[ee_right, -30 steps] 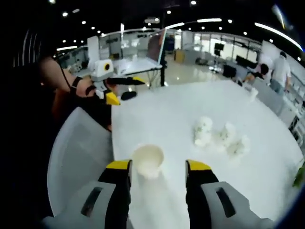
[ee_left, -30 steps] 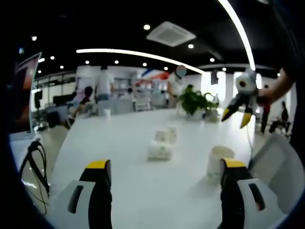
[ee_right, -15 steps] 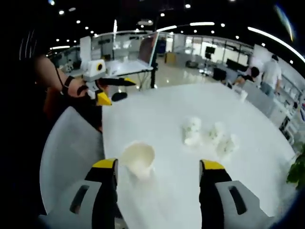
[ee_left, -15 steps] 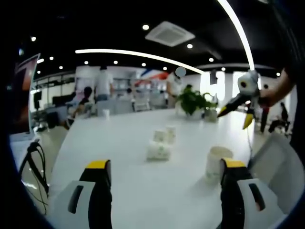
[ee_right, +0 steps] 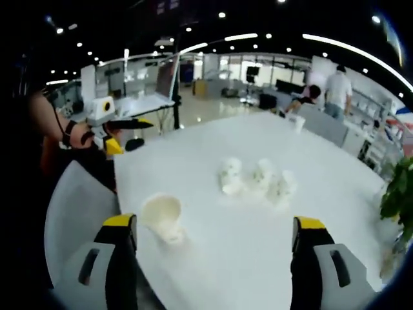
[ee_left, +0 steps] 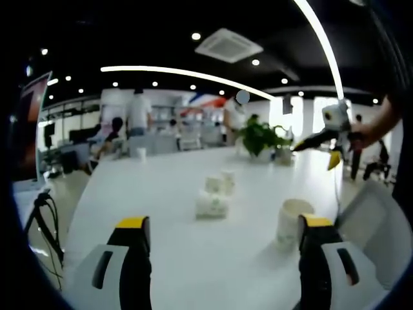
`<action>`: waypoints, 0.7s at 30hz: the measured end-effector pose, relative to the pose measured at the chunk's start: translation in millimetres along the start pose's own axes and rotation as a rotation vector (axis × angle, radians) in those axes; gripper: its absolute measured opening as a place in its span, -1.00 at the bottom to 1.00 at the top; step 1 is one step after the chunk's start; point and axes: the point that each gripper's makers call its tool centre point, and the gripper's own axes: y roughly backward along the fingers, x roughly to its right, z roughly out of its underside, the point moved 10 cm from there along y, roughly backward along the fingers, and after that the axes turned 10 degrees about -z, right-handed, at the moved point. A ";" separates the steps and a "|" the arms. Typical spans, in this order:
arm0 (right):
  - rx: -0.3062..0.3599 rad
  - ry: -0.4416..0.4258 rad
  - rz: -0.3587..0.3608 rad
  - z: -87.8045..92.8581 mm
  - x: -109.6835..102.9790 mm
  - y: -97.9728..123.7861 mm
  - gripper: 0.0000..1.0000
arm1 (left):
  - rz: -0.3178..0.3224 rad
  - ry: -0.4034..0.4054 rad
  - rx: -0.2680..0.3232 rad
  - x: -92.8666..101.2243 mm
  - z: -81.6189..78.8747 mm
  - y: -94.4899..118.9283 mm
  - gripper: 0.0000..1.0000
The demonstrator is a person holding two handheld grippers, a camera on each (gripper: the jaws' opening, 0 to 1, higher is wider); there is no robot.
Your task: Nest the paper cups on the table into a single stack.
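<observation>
left claw (ee_left: pixel 219 226) open, empty | right claw (ee_right: pixel 214 225) open, empty | 1 upright paper cup (ee_right: pixel 162 217) apart from 3 cups (ee_right: pixel 257 178) | white counter (ee_right: pixel 213 155)

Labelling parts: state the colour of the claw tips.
Yellow tips on dark jaws, clearest in the right gripper view.

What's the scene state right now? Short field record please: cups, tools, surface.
surface: white table
upright cup: one plain paper cup, open end up, near the table edge, apart from the rest
cup cluster: three patterned cups close together mid-table; whether they touch is unclear
left tool: open, holding nothing
right tool: open wide, holding nothing
stack: not started
background: potted plant
</observation>
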 end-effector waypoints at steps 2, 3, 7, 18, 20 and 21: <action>-0.003 -0.020 0.008 4.1 2.7 4.4 1.00 | 0.001 0.000 0.004 -0.2 -0.2 -1.0 0.87; 0.005 -0.027 0.017 5.5 3.8 6.3 1.00 | 0.002 0.003 0.002 -0.1 -0.1 -1.5 0.87; 0.035 -0.053 0.048 11.1 8.7 14.7 1.00 | 0.018 0.043 0.026 2.1 -2.6 -3.4 0.88; 0.124 -0.069 0.153 33.0 16.5 29.9 1.00 | 0.019 0.032 0.033 0.0 -5.0 -6.8 0.89; 0.141 -0.058 0.151 37.8 16.0 28.6 1.00 | 0.020 0.034 0.028 0.1 -5.7 -7.4 0.89; 0.155 -0.048 0.153 39.4 15.6 27.8 1.00 | 0.020 0.035 0.027 0.2 -5.9 -7.6 0.89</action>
